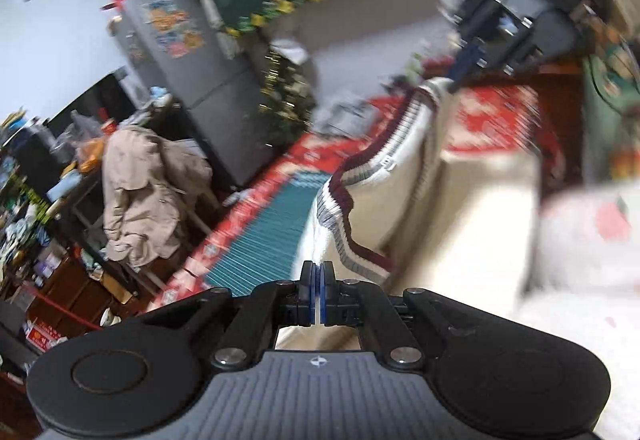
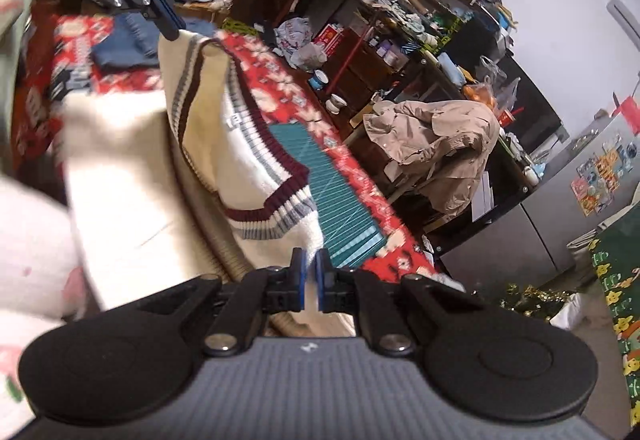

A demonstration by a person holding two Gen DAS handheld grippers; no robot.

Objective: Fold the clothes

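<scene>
The left wrist view showed the left gripper (image 1: 318, 280) with its blue-padded fingers pressed together on a thin fold of the cream vest (image 1: 404, 208), the cloth pinched between the pads. The vest, a cream knit with a V-neck (image 1: 352, 200) trimmed in maroon and grey stripes, hung stretched between the two tools above the red patterned tablecloth (image 1: 500, 112). At the far shoulder of the vest, the right gripper (image 1: 460, 74) was seen from the front, its blue fingers closed on the knit edge. A teal ribbed mat (image 1: 264, 240) lay on the tablecloth just beside the vest, on the side nearer the grey refrigerator (image 1: 200, 80). Beyond the mat, a beige jacket (image 1: 140, 192) was draped over a chair. Much of this view was motion-blurred.

In the right wrist view, the right gripper (image 2: 310, 272) had its fingers drawn close with cream fabric caught between the pads, only a slim gap visible. From there the vest (image 2: 160, 168) ran up to the left gripper (image 2: 168, 20), whose fingers were shut on the opposite shoulder. The V-neck (image 2: 276, 200) opened toward the teal mat (image 2: 340, 208), which lay partly under the vest's edge. A folded blue garment (image 2: 128, 44) rested on the tablecloth (image 2: 80, 52) behind the vest, near the left gripper. The beige jacket (image 2: 436, 152) sat well apart from the vest, in front of cluttered shelves (image 2: 400, 32).
</scene>
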